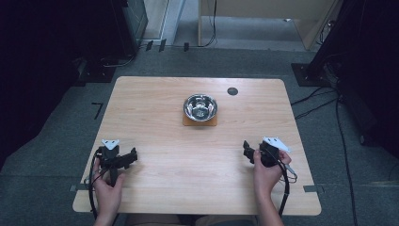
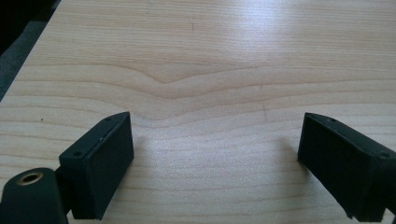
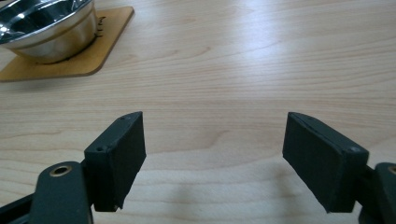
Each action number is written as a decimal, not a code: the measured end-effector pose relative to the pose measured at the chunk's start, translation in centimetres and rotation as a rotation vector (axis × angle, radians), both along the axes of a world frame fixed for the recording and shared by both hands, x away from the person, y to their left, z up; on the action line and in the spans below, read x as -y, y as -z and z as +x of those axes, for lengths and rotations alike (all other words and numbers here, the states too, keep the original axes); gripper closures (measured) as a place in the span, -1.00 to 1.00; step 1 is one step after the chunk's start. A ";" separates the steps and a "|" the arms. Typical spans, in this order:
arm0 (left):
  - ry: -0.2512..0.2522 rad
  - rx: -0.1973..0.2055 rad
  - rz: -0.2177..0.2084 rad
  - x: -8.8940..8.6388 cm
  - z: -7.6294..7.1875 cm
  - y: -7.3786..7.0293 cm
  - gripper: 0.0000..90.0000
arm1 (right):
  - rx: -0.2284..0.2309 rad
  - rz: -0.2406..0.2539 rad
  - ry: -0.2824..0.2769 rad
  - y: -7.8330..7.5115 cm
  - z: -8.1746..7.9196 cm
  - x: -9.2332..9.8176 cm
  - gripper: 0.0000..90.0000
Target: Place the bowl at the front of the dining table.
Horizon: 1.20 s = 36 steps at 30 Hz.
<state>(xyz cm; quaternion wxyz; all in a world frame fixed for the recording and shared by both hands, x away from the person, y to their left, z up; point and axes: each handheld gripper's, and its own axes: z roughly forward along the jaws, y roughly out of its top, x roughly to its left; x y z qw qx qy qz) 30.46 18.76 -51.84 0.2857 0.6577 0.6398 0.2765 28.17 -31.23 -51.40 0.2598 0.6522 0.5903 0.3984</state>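
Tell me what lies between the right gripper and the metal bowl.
Nothing: bare wooden table separates the right gripper from the metal bowl on its brown mat. The right gripper view and the high view both show it.

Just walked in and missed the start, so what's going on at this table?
A person sits at a wooden table with a gripper in each hand. Both the left gripper and the right gripper are open and hold nothing. A metal bowl sits on a brown mat toward the table's far side, untouched.
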 end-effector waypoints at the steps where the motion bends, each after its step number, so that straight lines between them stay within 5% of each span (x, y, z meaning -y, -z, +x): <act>1: 0.000 0.000 0.000 0.0 0.0 0.0 -0.77 | -0.002 0.004 0.005 0.0 -0.1 0.1 -0.53; 36: 0.000 0.000 -0.001 0.0 0.0 0.0 -0.77 | -0.036 -0.008 0.102 0.7 -4.8 4.9 -0.53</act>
